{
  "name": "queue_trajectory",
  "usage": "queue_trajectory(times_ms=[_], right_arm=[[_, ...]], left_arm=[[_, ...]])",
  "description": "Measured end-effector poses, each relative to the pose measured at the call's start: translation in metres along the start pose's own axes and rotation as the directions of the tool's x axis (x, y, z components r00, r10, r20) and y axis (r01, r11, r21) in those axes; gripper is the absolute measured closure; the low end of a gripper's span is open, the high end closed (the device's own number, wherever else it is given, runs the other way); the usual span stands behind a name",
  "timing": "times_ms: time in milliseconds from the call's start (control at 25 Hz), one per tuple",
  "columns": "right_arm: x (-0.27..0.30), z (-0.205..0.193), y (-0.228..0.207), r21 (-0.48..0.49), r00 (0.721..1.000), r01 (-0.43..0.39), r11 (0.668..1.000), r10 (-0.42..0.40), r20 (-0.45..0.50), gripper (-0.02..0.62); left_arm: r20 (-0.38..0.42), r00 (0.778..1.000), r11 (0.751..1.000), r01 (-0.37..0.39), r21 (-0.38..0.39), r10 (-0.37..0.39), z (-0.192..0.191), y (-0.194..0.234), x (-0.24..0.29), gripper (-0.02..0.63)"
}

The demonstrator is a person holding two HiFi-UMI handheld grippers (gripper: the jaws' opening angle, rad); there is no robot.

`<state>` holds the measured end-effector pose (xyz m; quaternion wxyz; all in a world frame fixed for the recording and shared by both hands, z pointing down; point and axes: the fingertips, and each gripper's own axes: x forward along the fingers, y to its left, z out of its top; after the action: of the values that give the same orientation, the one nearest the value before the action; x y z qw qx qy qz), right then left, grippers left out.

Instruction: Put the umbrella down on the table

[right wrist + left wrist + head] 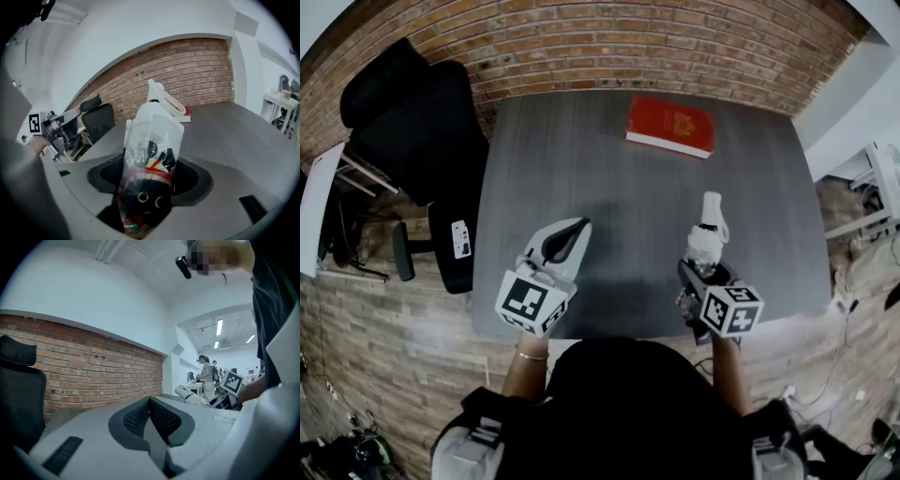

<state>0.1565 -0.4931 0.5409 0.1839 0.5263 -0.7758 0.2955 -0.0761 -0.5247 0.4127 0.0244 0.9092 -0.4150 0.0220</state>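
Okay, grey table (609, 197) ahead, black chair (422, 131) off its left edge, red book (669, 126) on the far side. My right gripper (147, 180) is clamped on the plastic-sleeved umbrella (151, 140), over the table's near right part. My left gripper (149, 416) is closed, empty.
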Motion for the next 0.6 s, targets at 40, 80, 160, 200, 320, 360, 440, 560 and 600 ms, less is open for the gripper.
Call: queue_trajectory(times_ms=[40,80,160,200,320,360,440,560,600], right_arm=[[0.004,-0.001,0.000,0.002,1.000,0.001,1.000,-0.001,-0.005,0.305],[0.007,-0.002,0.000,0.006,1.000,0.002,1.000,-0.002,-0.010,0.305],[0.015,-0.005,0.001,0.017,1.000,0.001,1.000,-0.001,-0.022,0.305],[0.018,-0.006,0.002,0.022,1.000,0.001,1.000,0.000,-0.030,0.305],[0.026,-0.009,0.002,0.020,0.998,0.007,1.000,-0.006,-0.055,0.305],[0.029,-0.009,0.001,0.018,0.998,0.010,1.000,-0.009,-0.061,0.305],[0.035,-0.010,-0.001,0.018,0.997,0.017,1.000,-0.015,-0.076,0.305],[0.045,-0.018,-0.005,0.025,0.994,0.022,0.999,-0.019,-0.108,0.305],[0.047,-0.020,-0.006,0.029,0.993,0.025,0.999,-0.021,-0.120,0.305]], left_arm=[[0.000,1.000,1.000,0.004,-0.001,-0.004,-0.001,0.002,0.002,0.606],[0.000,1.000,1.000,0.007,-0.003,-0.007,-0.003,0.004,0.003,0.606],[-0.005,1.000,1.000,0.012,-0.010,-0.012,-0.006,0.007,0.006,0.606],[-0.007,1.000,1.000,0.016,-0.013,-0.016,-0.008,0.008,0.007,0.606],[-0.020,1.000,0.999,0.021,-0.025,-0.022,-0.012,0.015,0.008,0.606],[-0.016,1.000,0.999,0.020,-0.026,-0.021,-0.012,0.018,0.009,0.606],[-0.001,1.000,1.000,0.015,-0.025,-0.015,-0.011,0.026,0.012,0.606],[0.005,1.000,0.999,0.005,-0.035,-0.004,-0.014,0.033,0.012,0.606],[0.003,1.000,0.999,0.002,-0.043,-0.002,-0.016,0.034,0.012,0.606]])
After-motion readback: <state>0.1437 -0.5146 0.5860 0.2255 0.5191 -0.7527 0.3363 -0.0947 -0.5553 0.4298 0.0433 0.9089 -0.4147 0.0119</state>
